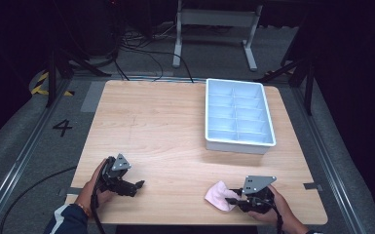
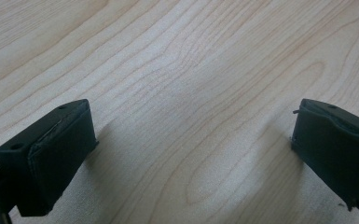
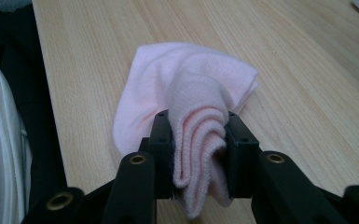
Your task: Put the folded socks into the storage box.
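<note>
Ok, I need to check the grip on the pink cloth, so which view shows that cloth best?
The right gripper view: the pink cloth lies close up, its folded edge bunched and pinched in the right gripper. The high view shows the cloth as a small pink patch at the near table edge. The left gripper view looks at bare wooden table.

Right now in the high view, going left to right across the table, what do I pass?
Left hand-held gripper → pink cloth → right hand-held gripper, shut on the cloth; the divided white tray sits farther back.
</note>
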